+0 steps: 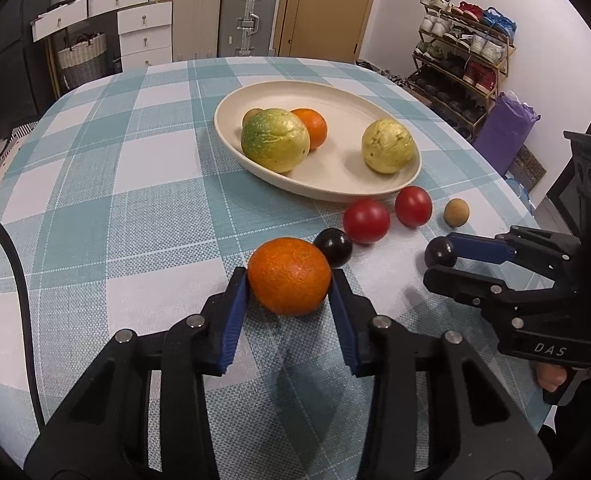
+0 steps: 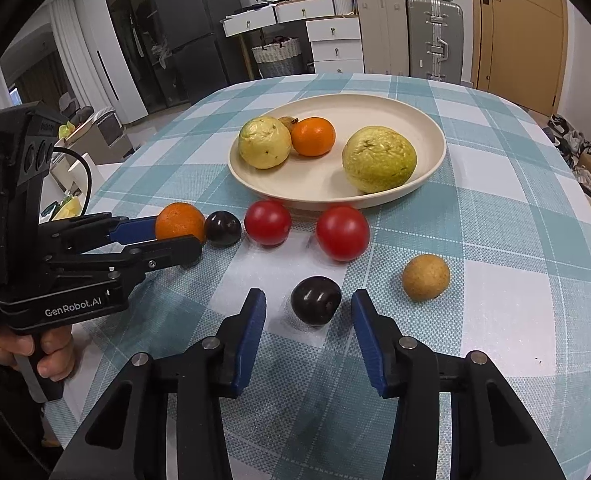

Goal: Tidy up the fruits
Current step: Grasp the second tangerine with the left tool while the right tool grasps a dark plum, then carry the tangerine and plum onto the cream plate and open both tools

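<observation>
- The left claw (image 1: 288,285) is nearest the lens at the bottom of the left view. Its blue pads (image 1: 237,292) press both sides of the orange (image 1: 289,276), which sits on the cloth (image 1: 115,200) at lower centre. The claw is narrow and holds it.
- The grip is out at the fingertips only, so I judge the orange may slip or roll free on the lift.
- Just right of the orange, a second plum (image 1: 333,253) seems to touch both it and the right-hand pad. Lifting may knock this plum and set it rolling.
- Further right lie two tomatoes (image 1: 366,221) and a brown fruit (image 1: 456,212), close below the plate (image 1: 335,160) at upper centre. The plate holds two yellow-green fruits, an orange one and a small brown one.
- In the right view, the right claw (image 2: 307,300) sits at bottom centre, partly open. The plum (image 2: 315,306) lies on the cloth between its pads, with a gap on each side, so it is not gripped.
- The plum is round and smooth and sits near the tips. An uneven squeeze may squirt it forward towards the tomatoes.
- Only the right view shows those gaps. From the side, in the left view, the plum looks pinched at the tip.
- Only the left view shows both pads on the orange. The right view shows that claw side-on at middle left, with a hand (image 2: 51,352) on its handle.
</observation>
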The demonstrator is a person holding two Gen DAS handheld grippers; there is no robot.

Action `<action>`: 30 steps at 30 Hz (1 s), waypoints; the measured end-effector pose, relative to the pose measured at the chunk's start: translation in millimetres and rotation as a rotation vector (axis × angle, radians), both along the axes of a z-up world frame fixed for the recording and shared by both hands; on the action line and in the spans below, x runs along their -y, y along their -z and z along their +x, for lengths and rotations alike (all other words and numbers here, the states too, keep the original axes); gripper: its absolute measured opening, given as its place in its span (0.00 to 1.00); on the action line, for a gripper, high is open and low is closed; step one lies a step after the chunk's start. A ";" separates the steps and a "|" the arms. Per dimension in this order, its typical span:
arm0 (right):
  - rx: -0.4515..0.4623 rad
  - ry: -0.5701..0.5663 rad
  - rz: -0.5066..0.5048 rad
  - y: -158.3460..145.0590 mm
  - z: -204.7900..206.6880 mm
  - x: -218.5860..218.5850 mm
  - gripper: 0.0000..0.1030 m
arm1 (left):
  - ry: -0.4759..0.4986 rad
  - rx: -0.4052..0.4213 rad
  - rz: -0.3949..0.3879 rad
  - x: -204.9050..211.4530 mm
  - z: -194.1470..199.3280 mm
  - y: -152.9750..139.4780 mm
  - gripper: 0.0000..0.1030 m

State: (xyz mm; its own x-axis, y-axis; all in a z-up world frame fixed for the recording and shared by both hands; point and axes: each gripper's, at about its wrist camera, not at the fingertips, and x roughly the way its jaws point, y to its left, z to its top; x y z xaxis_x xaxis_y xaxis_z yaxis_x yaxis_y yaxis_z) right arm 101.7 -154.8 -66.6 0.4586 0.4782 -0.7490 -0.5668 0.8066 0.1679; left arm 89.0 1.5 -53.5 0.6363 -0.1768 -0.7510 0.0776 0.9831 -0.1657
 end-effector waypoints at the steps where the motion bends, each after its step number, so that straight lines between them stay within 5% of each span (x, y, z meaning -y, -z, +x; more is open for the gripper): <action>1: 0.001 0.000 -0.001 0.1 -0.3 -0.1 0.45 | 0.001 0.010 0.003 0.8 -1.2 -1.6 0.36; 20: 0.021 0.026 -0.034 0.4 -0.5 -3.5 0.25 | -0.002 0.060 0.007 1.5 -12.0 -11.7 0.36; 30: 0.050 0.019 0.002 -9.1 -5.8 3.4 0.25 | -0.005 0.093 -0.003 -0.3 -16.3 -20.0 0.36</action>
